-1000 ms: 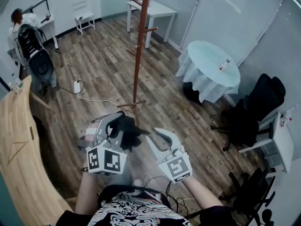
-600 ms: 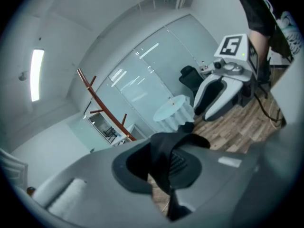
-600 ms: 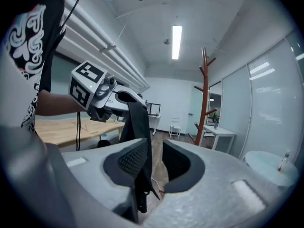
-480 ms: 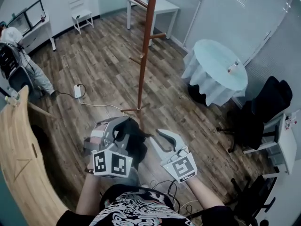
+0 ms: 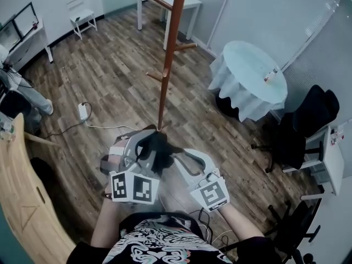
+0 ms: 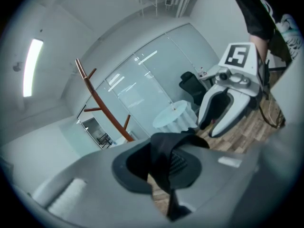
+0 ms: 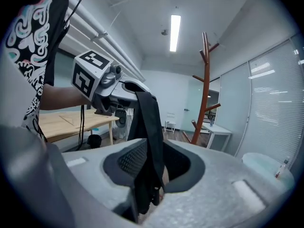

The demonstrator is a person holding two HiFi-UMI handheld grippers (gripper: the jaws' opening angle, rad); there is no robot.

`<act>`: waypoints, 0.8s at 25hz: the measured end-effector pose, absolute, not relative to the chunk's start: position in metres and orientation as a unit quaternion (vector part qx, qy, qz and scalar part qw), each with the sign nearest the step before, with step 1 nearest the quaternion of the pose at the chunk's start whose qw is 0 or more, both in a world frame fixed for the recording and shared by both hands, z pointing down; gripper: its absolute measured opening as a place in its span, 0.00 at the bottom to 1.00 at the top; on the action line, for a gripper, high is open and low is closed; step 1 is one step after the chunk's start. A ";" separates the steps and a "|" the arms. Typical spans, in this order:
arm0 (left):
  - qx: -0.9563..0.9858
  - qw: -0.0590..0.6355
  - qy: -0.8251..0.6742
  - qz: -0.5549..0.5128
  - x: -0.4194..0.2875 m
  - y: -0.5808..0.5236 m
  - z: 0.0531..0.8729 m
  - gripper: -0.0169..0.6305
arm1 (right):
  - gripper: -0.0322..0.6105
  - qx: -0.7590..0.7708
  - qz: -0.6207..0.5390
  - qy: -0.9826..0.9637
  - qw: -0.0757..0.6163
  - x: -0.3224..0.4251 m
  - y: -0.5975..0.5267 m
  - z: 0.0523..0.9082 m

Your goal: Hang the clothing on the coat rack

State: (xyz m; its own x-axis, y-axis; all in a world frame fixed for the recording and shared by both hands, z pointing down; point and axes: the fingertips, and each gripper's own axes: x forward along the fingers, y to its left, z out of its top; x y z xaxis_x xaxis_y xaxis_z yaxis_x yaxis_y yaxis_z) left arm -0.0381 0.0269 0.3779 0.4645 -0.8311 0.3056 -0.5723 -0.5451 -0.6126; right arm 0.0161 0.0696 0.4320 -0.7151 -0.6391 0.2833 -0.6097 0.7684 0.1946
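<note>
A black garment (image 5: 158, 152) is bunched at my left gripper (image 5: 144, 147), which is shut on it. In the left gripper view the dark cloth (image 6: 164, 156) fills the narrow gap of the jaws. A strap of it (image 7: 147, 127) hangs from the left gripper (image 7: 118, 91) down between the jaws of my right gripper (image 7: 152, 175). The right gripper (image 5: 184, 157) stands open just right of the cloth. The brown coat rack (image 5: 169, 54) rises straight ahead, its pegs bare, and its foot is hidden behind the grippers. It also shows as the rack (image 7: 205, 89) in the right gripper view.
A round table with a pale cloth (image 5: 250, 73) stands at the right, with black office chairs (image 5: 308, 125) beyond it. A white desk (image 5: 165, 1) sits behind the rack. At the left are a wooden tabletop (image 5: 22, 191), a cable and power strip (image 5: 83, 111) and a person (image 5: 16, 92).
Both grippers have come closer to the rack's foot. The right gripper has closed in on the left one, and the garment's strap now hangs between its jaws.
</note>
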 end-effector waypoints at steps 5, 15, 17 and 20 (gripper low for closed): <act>-0.828 0.228 0.422 -0.291 -0.045 -0.006 0.370 0.05 | 0.21 0.349 -0.033 -0.919 0.179 0.010 0.043 0.436; -0.834 0.229 0.415 -0.283 -0.046 -0.048 0.366 0.05 | 0.28 0.359 -0.031 -0.916 0.175 0.012 0.007 0.435; -0.835 0.228 0.414 -0.283 -0.046 -0.056 0.366 0.05 | 0.29 0.358 -0.029 -0.915 0.181 0.012 -0.002 0.439; -0.836 0.228 0.409 -0.285 -0.042 -0.063 0.366 0.05 | 0.30 0.357 -0.033 -0.915 0.185 0.011 -0.013 0.439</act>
